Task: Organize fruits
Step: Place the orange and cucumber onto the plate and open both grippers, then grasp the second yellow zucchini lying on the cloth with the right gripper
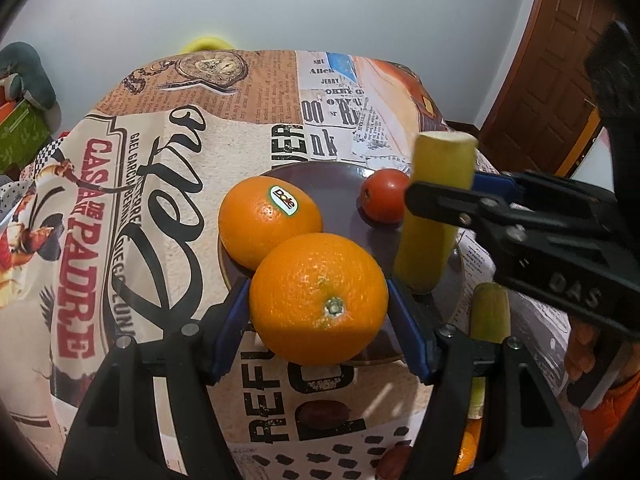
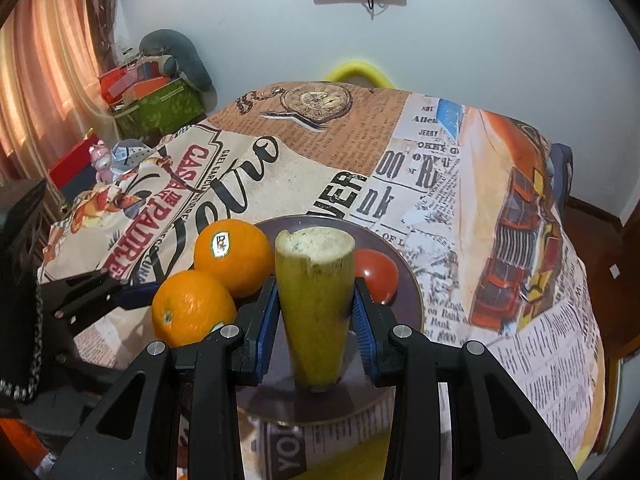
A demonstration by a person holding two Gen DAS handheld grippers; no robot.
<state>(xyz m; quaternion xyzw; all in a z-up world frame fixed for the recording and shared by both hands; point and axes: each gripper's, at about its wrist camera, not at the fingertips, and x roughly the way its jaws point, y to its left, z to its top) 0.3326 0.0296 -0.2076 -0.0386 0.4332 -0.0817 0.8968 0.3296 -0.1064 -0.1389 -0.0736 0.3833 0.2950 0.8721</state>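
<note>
Left wrist view: your left gripper clamps a round orange at the dark round plate's near rim; your right gripper grips an upright yellow-green cut stalk above the plate.

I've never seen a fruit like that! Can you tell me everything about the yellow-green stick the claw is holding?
The sugarcane piece is a thick yellow-green stalk, cut flat on top, showing pale fibrous flesh with a chipped edge. It stands nearly upright over the dark plate, pinched between the right gripper and its blue pads.
</note>
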